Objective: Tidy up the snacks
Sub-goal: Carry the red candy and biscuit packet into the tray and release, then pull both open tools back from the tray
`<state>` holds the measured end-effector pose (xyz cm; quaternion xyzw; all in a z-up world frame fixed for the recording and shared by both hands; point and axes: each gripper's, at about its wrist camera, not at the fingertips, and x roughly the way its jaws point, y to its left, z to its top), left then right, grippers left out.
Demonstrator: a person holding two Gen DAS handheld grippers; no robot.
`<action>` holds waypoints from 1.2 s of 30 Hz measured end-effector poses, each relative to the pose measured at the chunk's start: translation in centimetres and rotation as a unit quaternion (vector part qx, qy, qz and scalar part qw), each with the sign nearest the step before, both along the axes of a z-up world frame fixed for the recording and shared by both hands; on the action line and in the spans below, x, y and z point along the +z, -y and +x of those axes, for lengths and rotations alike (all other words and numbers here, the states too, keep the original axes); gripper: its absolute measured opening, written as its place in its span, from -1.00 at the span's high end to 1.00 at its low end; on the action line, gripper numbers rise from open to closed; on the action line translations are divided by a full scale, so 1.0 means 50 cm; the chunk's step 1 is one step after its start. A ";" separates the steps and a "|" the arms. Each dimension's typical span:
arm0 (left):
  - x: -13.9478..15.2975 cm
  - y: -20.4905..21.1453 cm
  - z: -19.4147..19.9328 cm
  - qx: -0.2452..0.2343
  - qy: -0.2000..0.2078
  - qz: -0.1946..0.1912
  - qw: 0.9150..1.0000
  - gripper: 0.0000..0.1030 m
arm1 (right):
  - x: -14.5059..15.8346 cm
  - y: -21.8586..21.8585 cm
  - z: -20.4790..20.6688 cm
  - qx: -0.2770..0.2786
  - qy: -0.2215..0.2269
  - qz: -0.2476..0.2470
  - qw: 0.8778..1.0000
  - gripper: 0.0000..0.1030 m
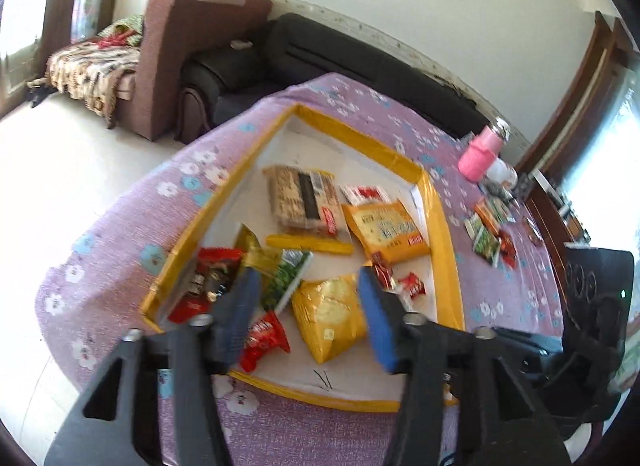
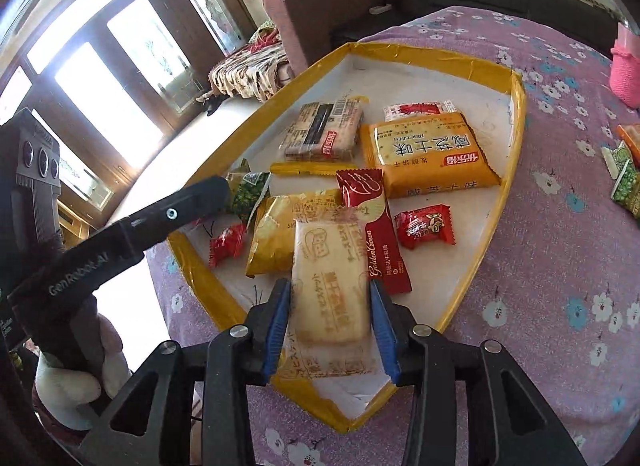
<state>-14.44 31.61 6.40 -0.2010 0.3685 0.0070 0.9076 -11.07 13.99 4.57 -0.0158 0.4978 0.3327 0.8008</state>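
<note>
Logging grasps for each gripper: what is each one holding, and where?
Right gripper clamps the pale biscuit packet by its long side edges near its lower end. Left gripper is open, holding nothing.

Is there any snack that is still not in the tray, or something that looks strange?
Yes. A few small packets, green, orange and red, lie loose on the purple tablecloth to the right of the yellow-edged tray, near the pink bottle. The right gripper holds a pale biscuit packet above the tray. Nothing looks spilled or torn.
</note>
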 end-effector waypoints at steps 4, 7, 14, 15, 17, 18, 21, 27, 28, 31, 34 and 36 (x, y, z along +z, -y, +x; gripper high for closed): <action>0.016 -0.009 -0.008 0.014 0.009 -0.019 1.000 -0.32 | 0.024 0.022 -0.007 -0.013 0.008 0.023 1.000 0.16; 0.028 -0.004 -0.019 0.022 0.015 -0.018 0.999 -0.32 | 0.039 0.042 -0.015 -0.024 0.016 0.039 0.999 0.14; 0.064 0.027 -0.039 0.034 0.028 0.027 0.999 -0.32 | 0.053 0.090 -0.035 -0.048 0.030 0.061 0.997 -0.01; 0.069 0.029 -0.042 0.033 0.030 0.024 0.999 -0.32 | 0.053 0.095 -0.036 -0.050 0.026 0.064 0.996 -0.01; 0.087 0.037 -0.053 0.037 0.043 0.033 0.998 -0.32 | 0.054 0.112 -0.038 -0.056 0.022 0.079 0.995 -0.01; 0.096 0.041 -0.059 0.038 0.051 0.035 0.997 -0.32 | 0.056 0.119 -0.040 -0.060 0.024 0.083 0.994 -0.01; 0.113 0.057 -0.074 0.027 0.072 0.027 0.997 -0.32 | 0.060 0.143 -0.051 -0.071 0.027 0.104 0.992 -0.01; 0.133 0.109 -0.077 0.002 0.071 0.016 0.997 -0.32 | 0.057 0.179 -0.071 -0.084 0.028 0.123 0.988 -0.02; 0.139 0.122 -0.078 0.002 0.071 0.026 0.997 -0.32 | 0.057 0.186 -0.073 -0.087 0.029 0.124 0.988 -0.03; 0.151 0.151 -0.080 0.004 0.065 0.047 0.997 -0.42 | 0.060 0.212 -0.081 -0.099 0.037 0.124 0.987 -0.05; 0.155 0.186 -0.071 0.022 0.037 0.089 0.995 -0.62 | 0.063 0.240 -0.086 -0.113 0.044 0.129 0.984 -0.08; 0.154 0.205 -0.070 0.008 0.035 0.095 0.995 -0.62 | 0.064 0.258 -0.088 -0.123 0.047 0.132 0.983 -0.08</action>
